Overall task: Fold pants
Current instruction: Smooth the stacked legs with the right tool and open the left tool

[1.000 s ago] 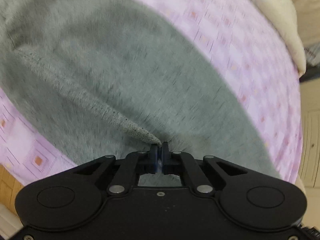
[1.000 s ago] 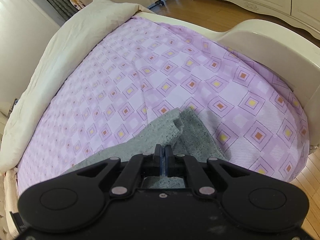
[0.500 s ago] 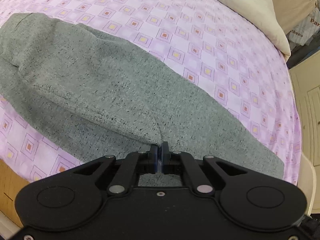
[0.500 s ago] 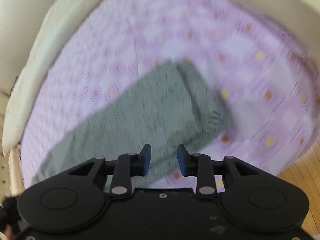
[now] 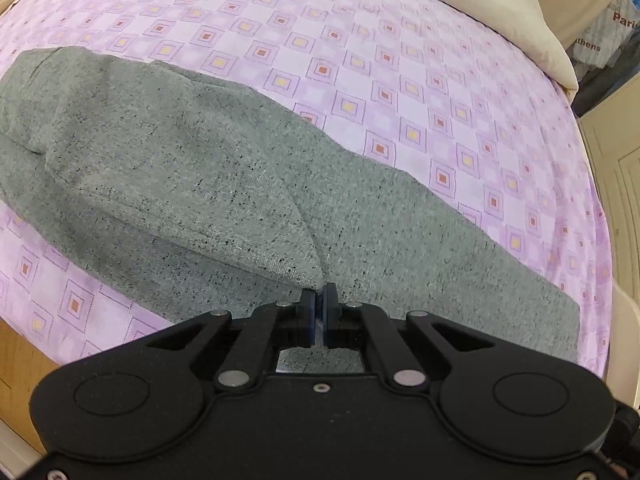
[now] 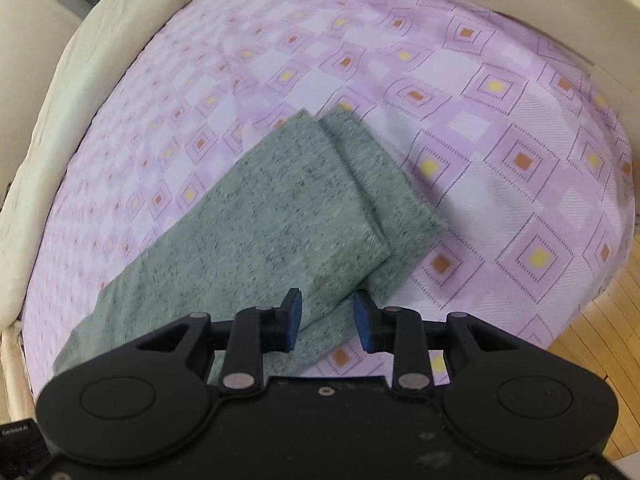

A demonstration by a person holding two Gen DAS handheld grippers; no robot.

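- Purple-checked bed sheet (image 5: 400,92) carries the grey pants (image 5: 192,184), lying lengthwise near the bed's edge.
- Nearest, the left gripper (image 5: 319,300) has its jaws closed, pinching a raised fold of the pants.
- Right gripper (image 6: 325,312) has just parted its jaws; the stacked leg cuffs (image 6: 360,184) it held a second ago now lie flat, so the legs look laid together.
- Beyond, a cream duvet (image 5: 480,4); the waistband is hard to make out.

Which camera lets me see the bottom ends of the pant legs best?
The right wrist view. There both leg ends of the grey pants lie flat on the purple sheet, one overlapping the other, clearly outlined. The left wrist view shows mostly the wider part of the pants, with the fabric running on toward the right edge.
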